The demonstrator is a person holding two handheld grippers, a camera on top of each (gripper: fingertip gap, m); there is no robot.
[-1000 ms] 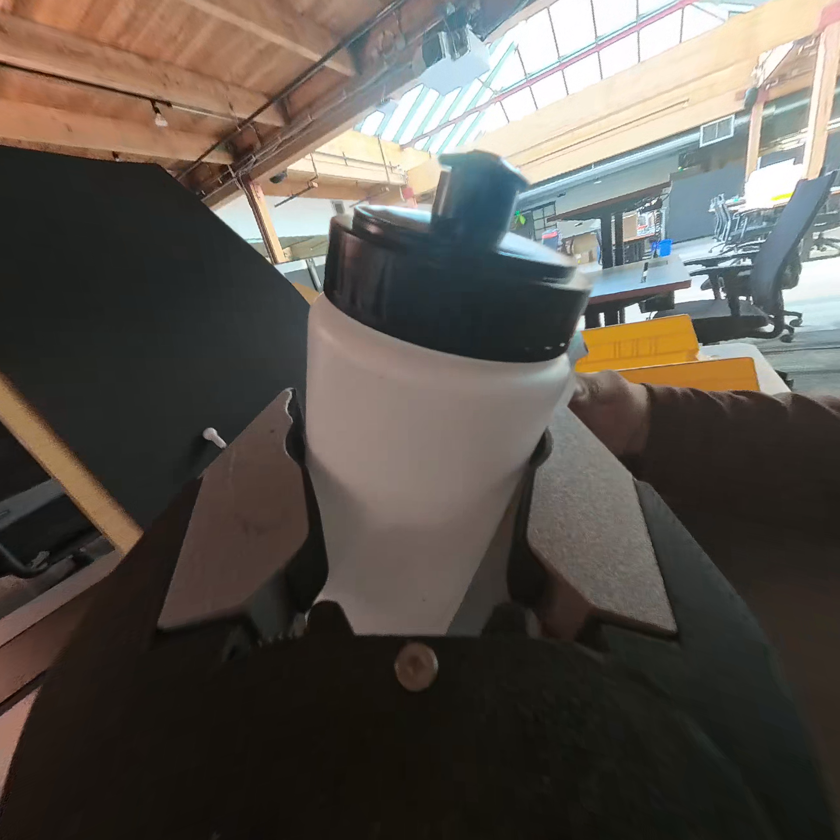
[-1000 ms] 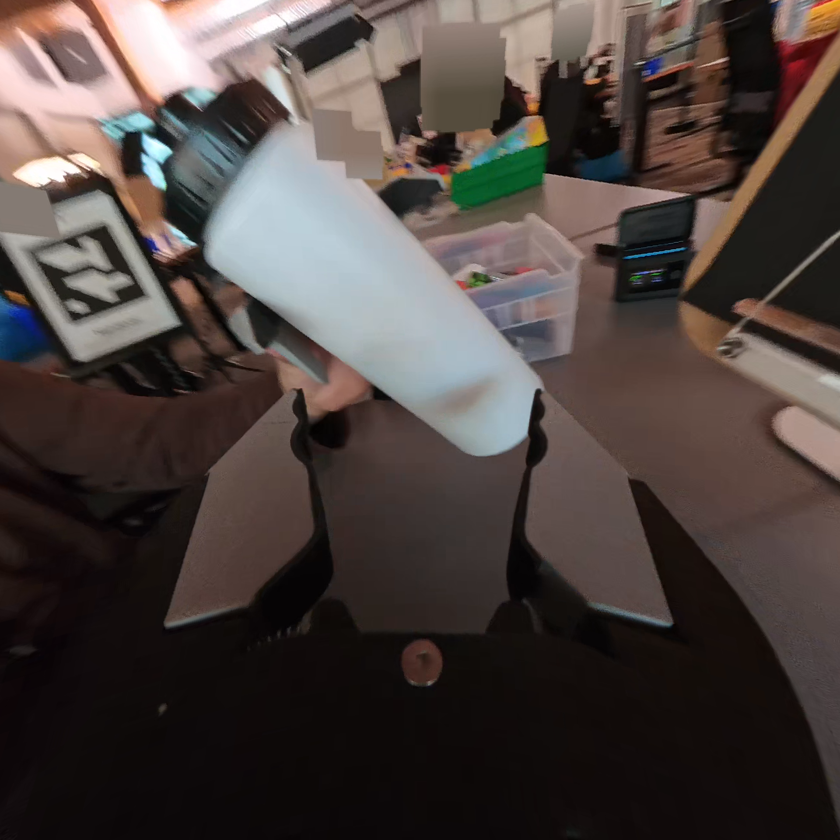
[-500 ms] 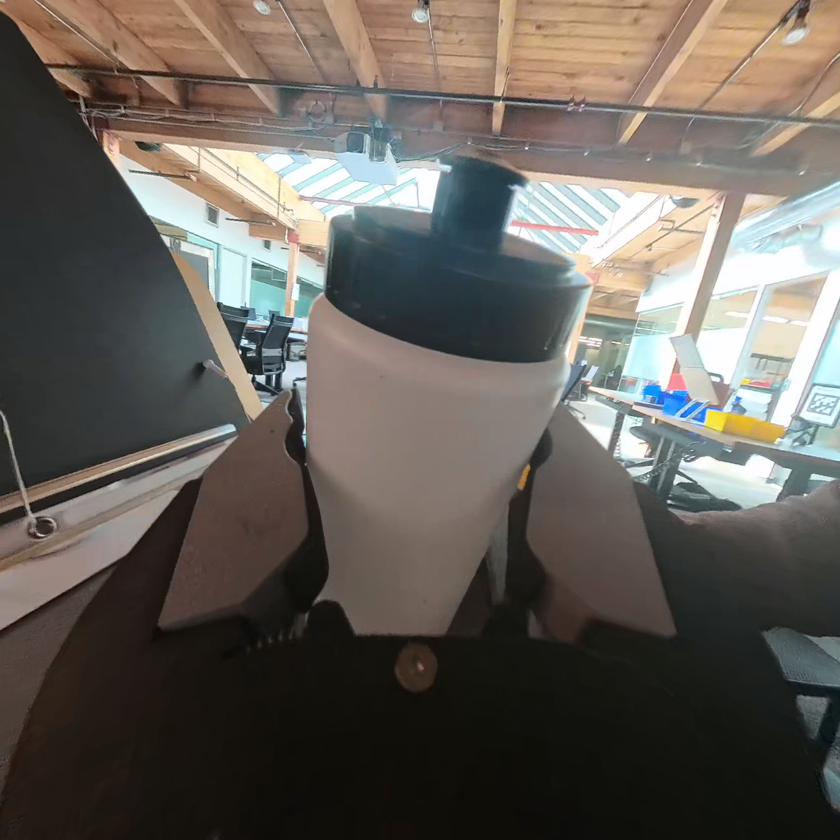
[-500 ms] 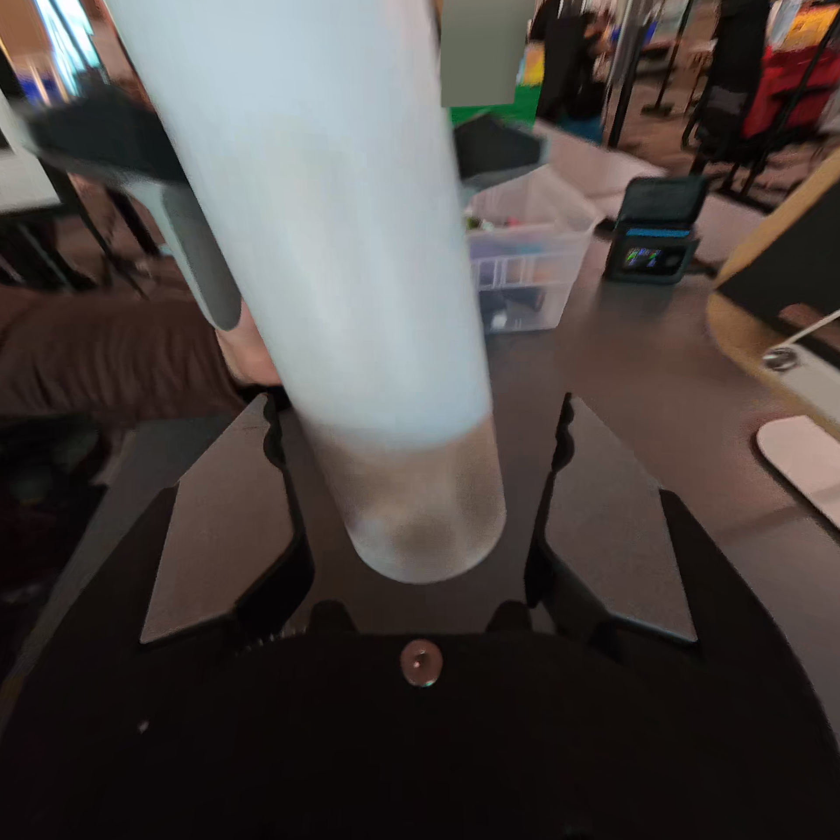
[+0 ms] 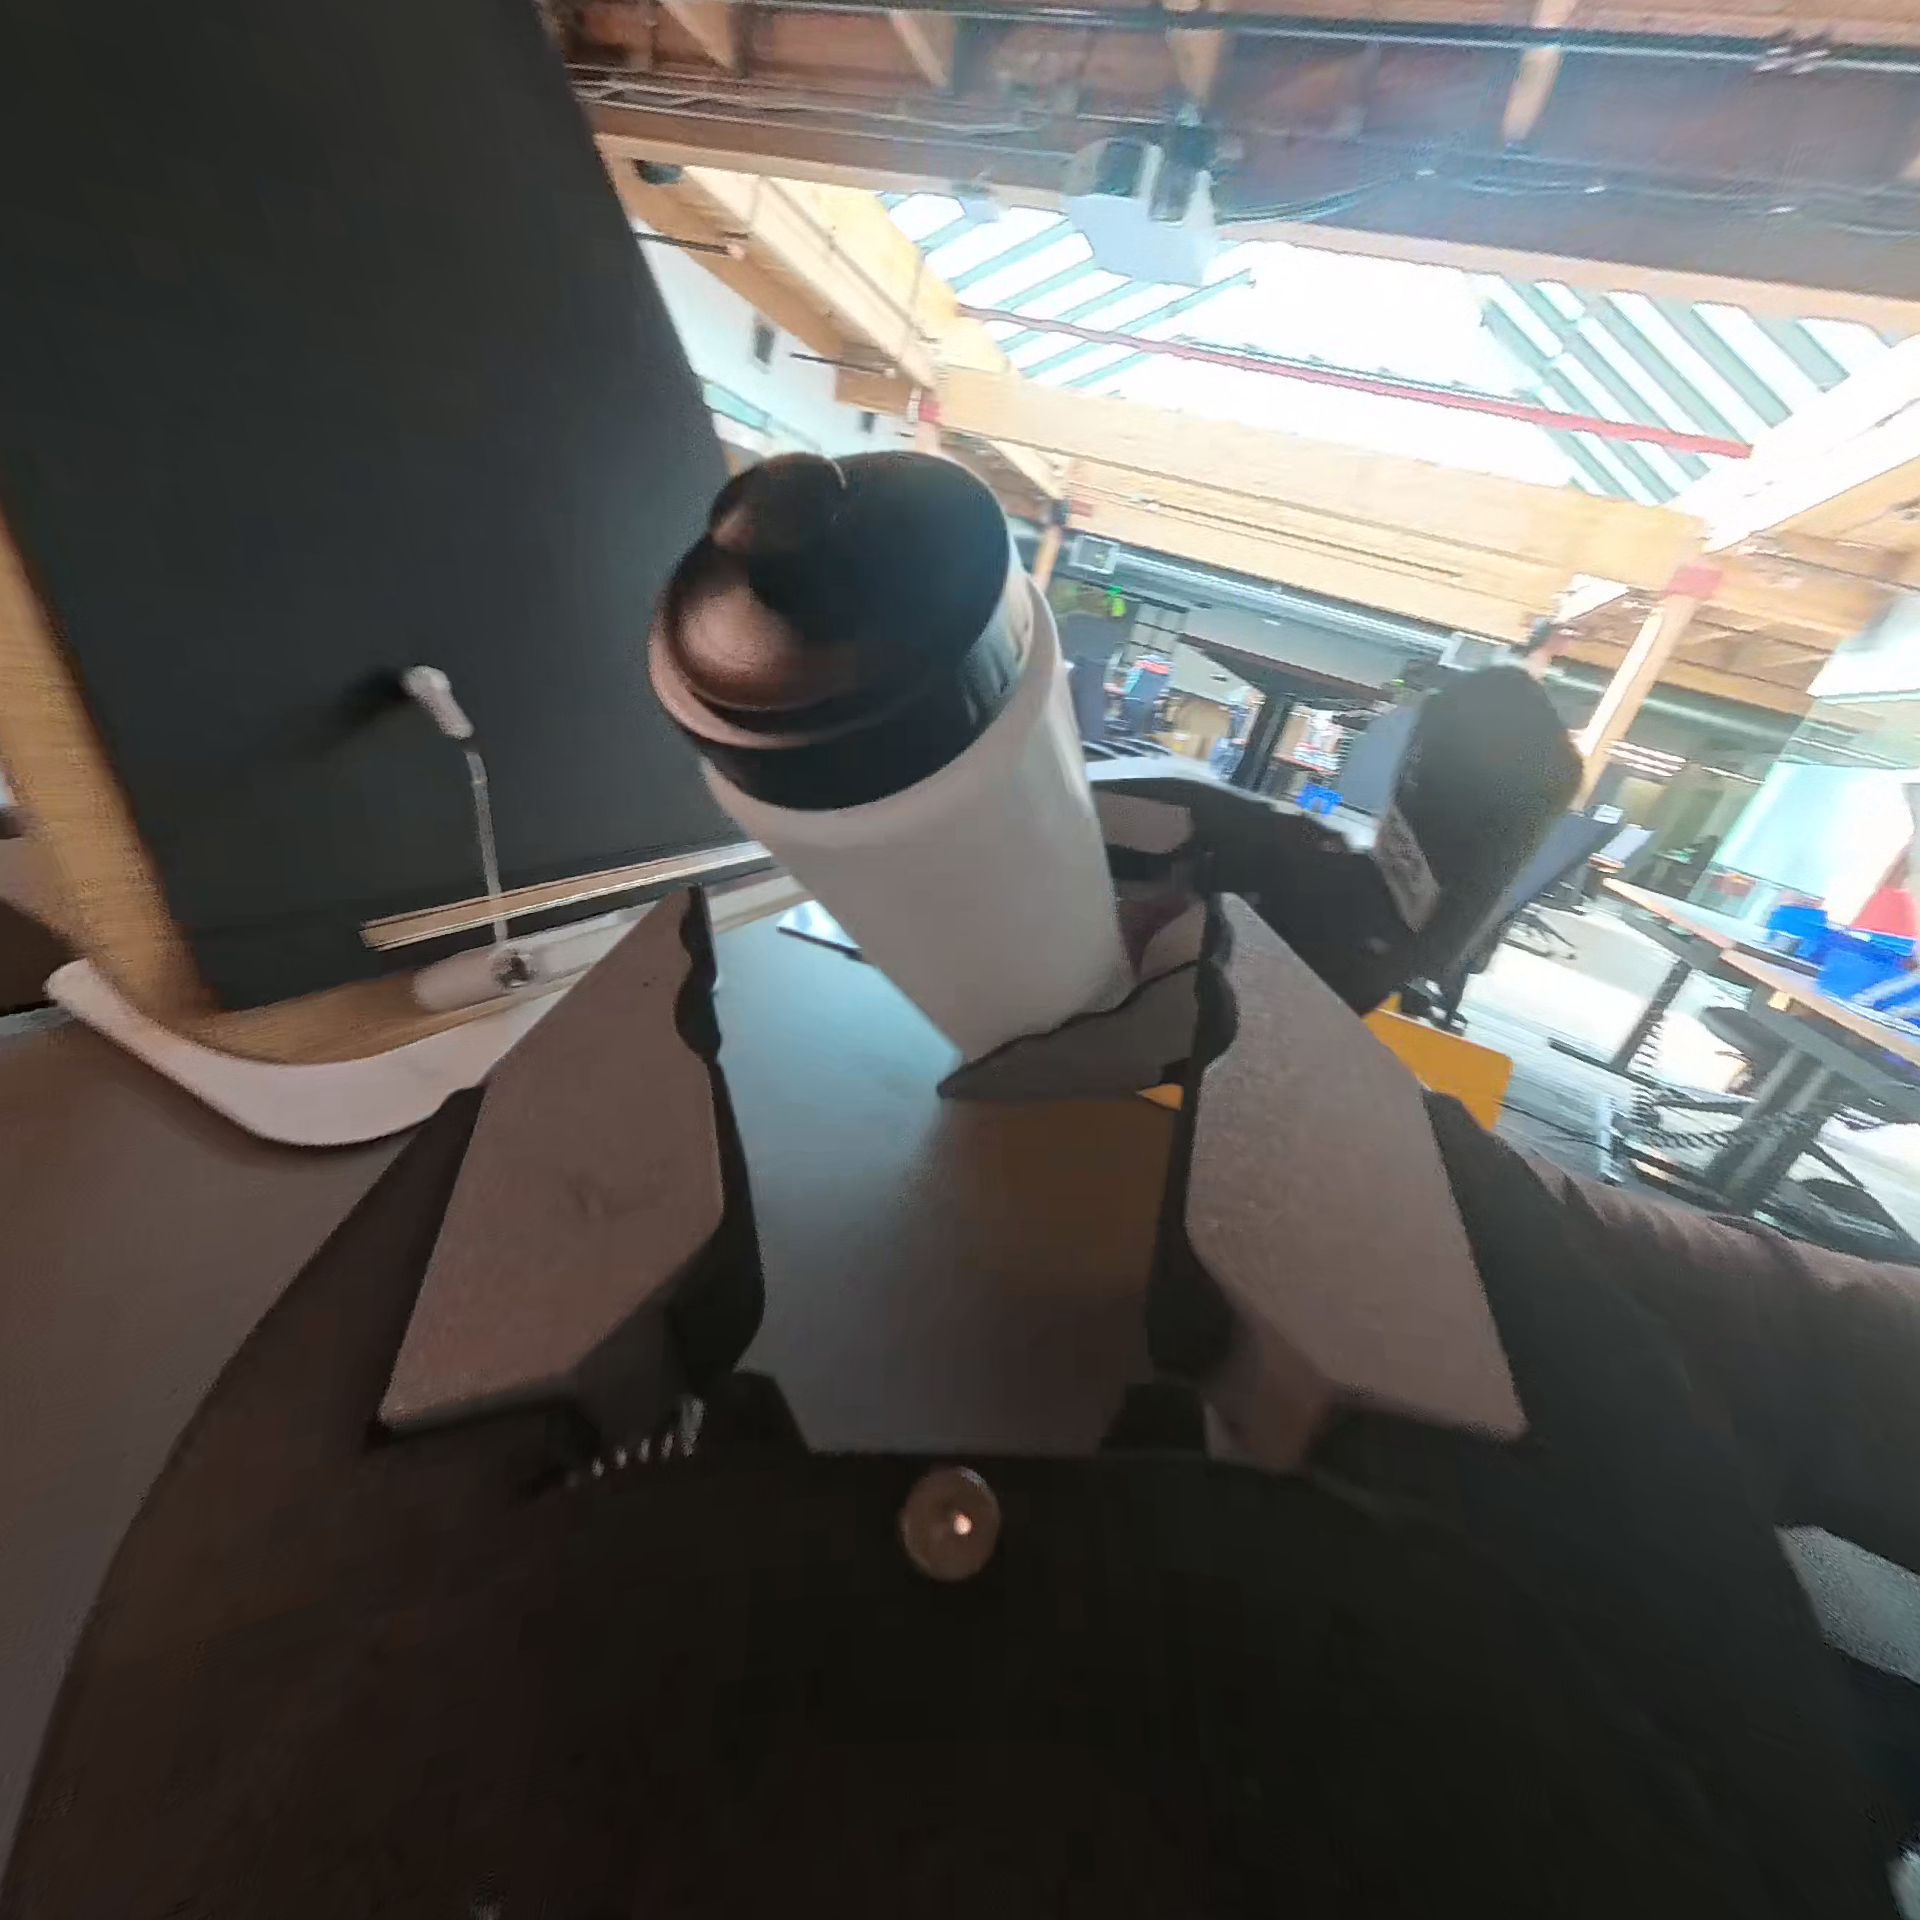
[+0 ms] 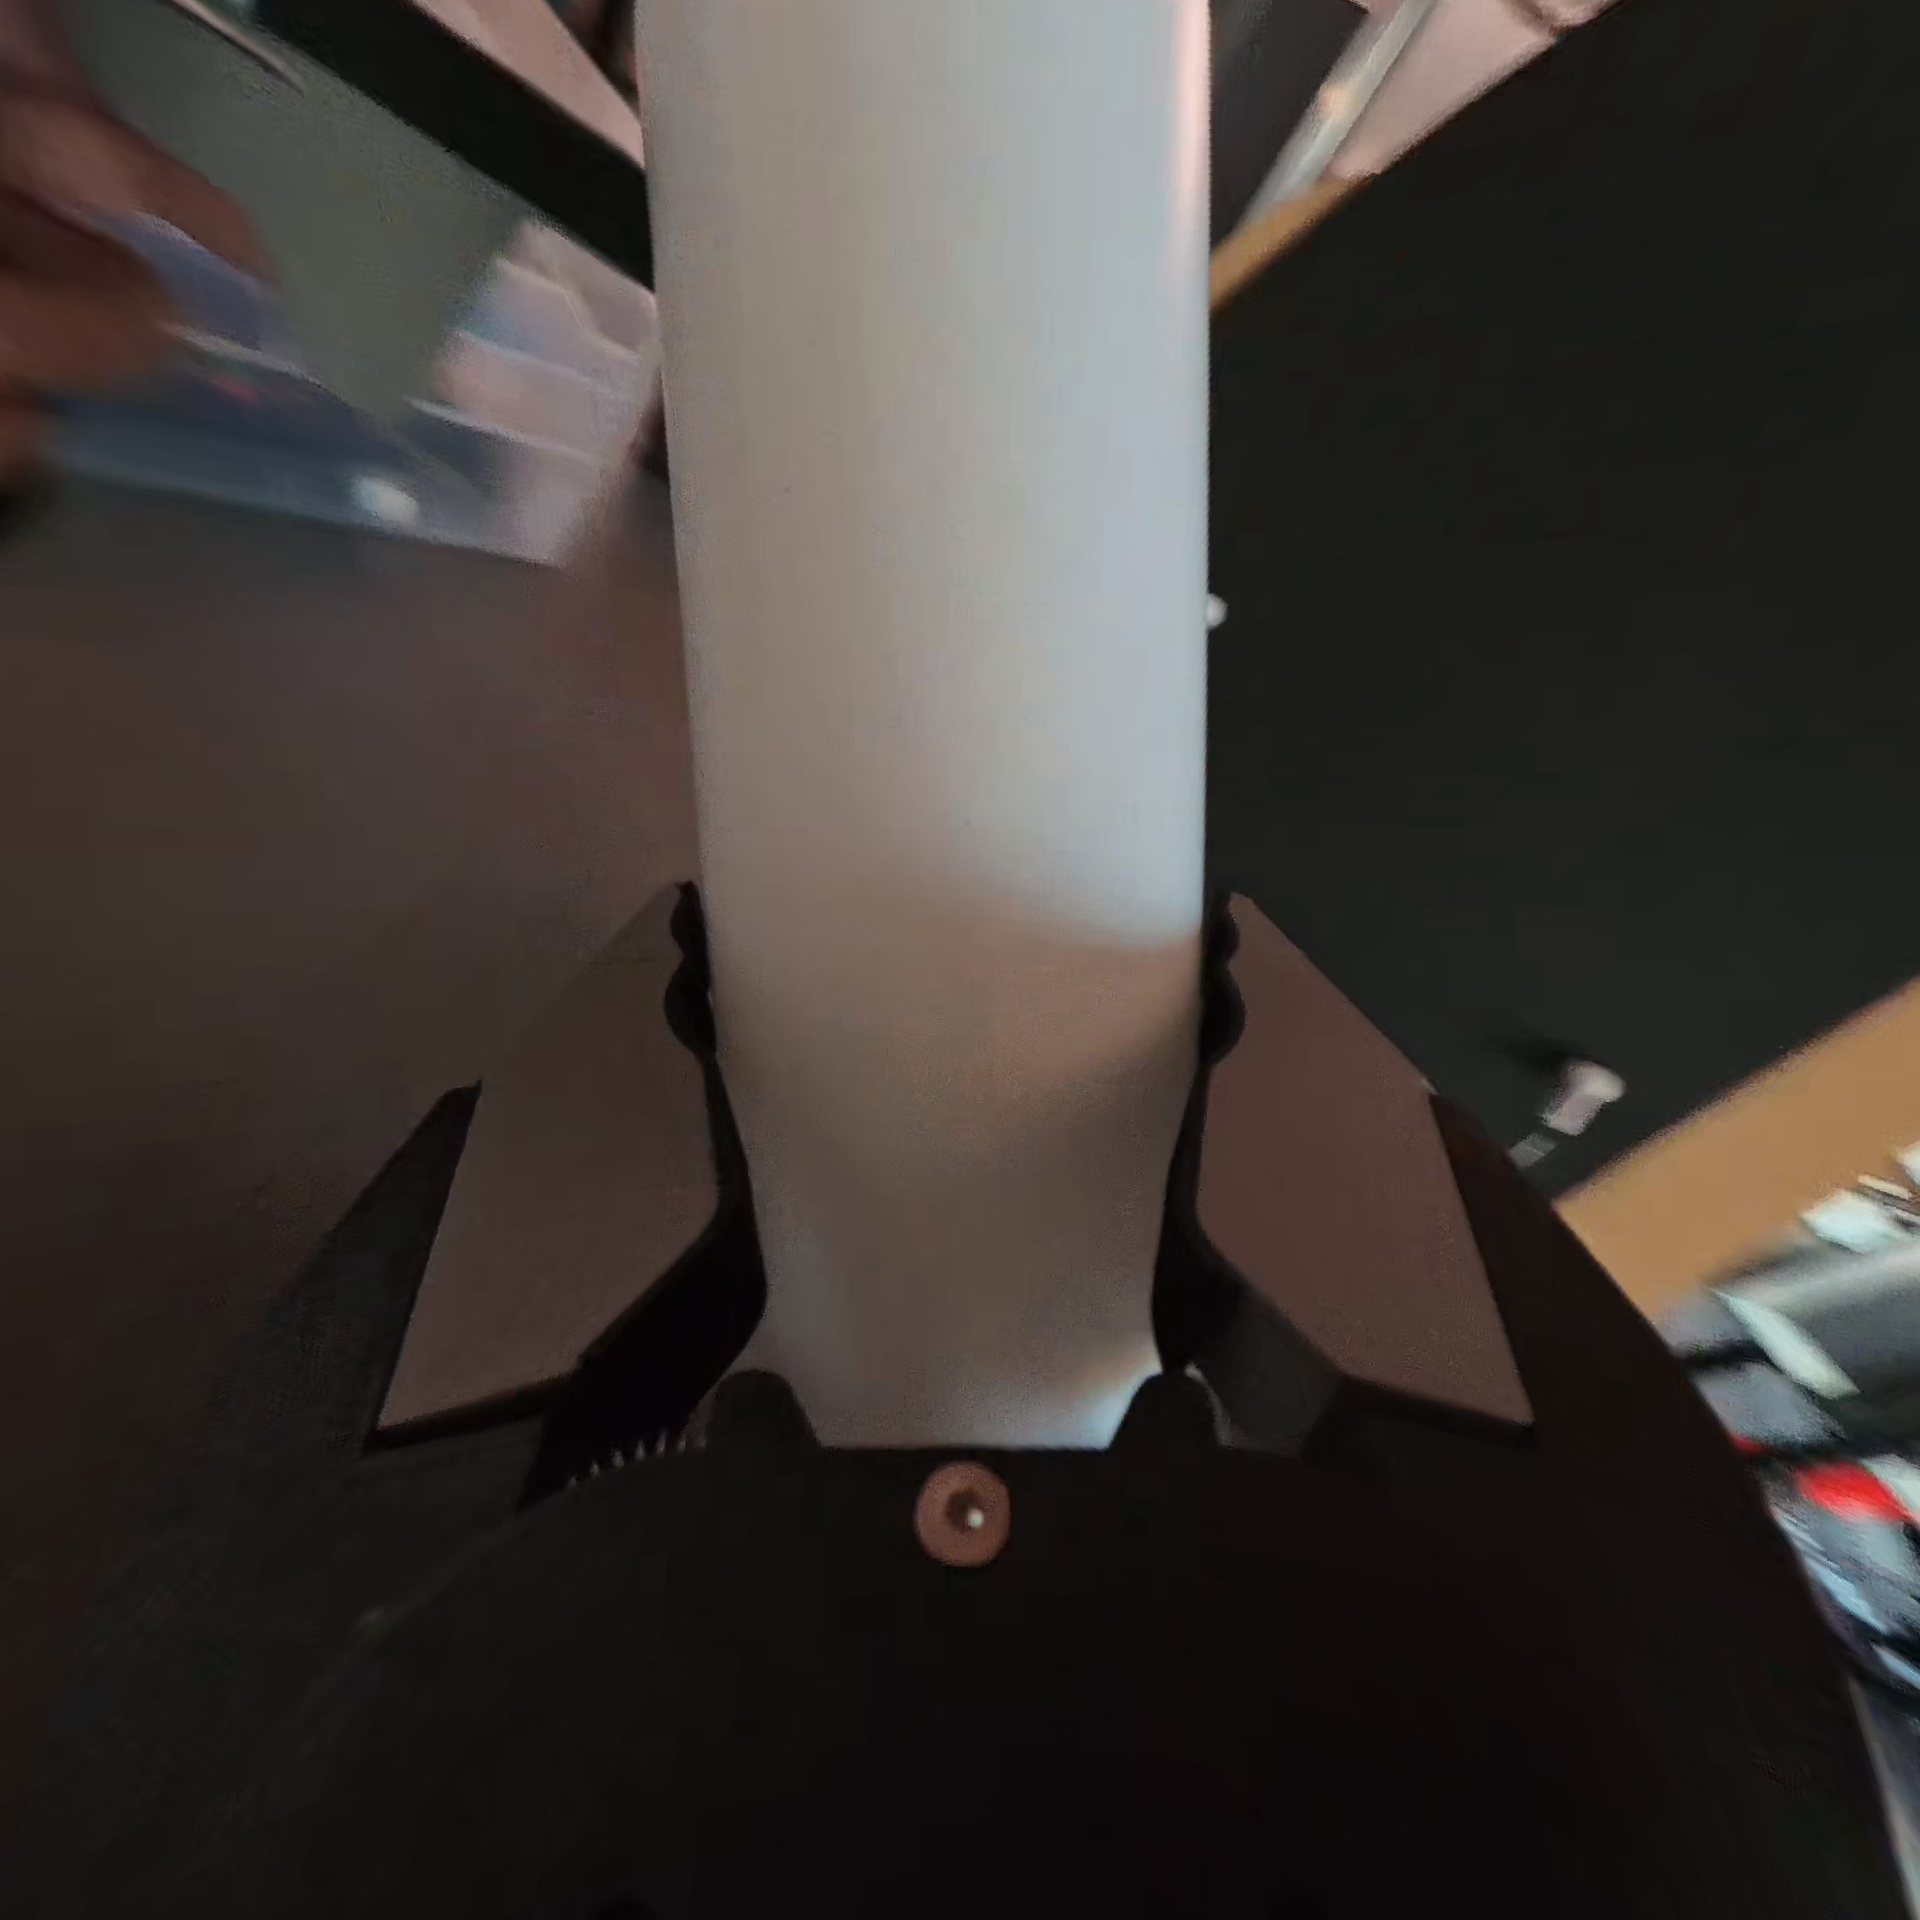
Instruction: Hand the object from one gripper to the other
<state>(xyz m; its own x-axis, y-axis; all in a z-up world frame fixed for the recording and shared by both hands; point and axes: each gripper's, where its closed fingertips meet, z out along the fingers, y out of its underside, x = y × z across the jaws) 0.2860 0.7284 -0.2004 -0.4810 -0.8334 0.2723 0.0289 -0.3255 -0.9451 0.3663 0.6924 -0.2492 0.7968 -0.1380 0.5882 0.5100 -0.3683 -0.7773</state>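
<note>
A white bottle (image 5: 935, 852) with a black cap (image 5: 831, 613) is the object. In the left wrist view it stands tilted beyond my left gripper (image 5: 951, 935), whose jaws are open with nothing between the pads. The other gripper's fingers (image 5: 1060, 1060) clamp the bottle's lower body there. In the right wrist view the bottle (image 6: 935, 520) fills the middle. My right gripper (image 6: 951, 966) is shut on it, with both pads pressed against its sides near the base. The cap is out of that view.
A black board with a wooden edge (image 5: 312, 468) stands at the left on a white base (image 5: 291, 1081). The grey table top (image 5: 852, 1195) lies below. A person's brown sleeve (image 5: 1662, 1351) crosses the right. A black panel (image 6: 1558, 623) stands right of the bottle.
My left gripper let go of the bottle and drew back from it. My right gripper's pads, open around the bottle's base half a second ago, closed on it; the bottle now rides in the right grasp.
</note>
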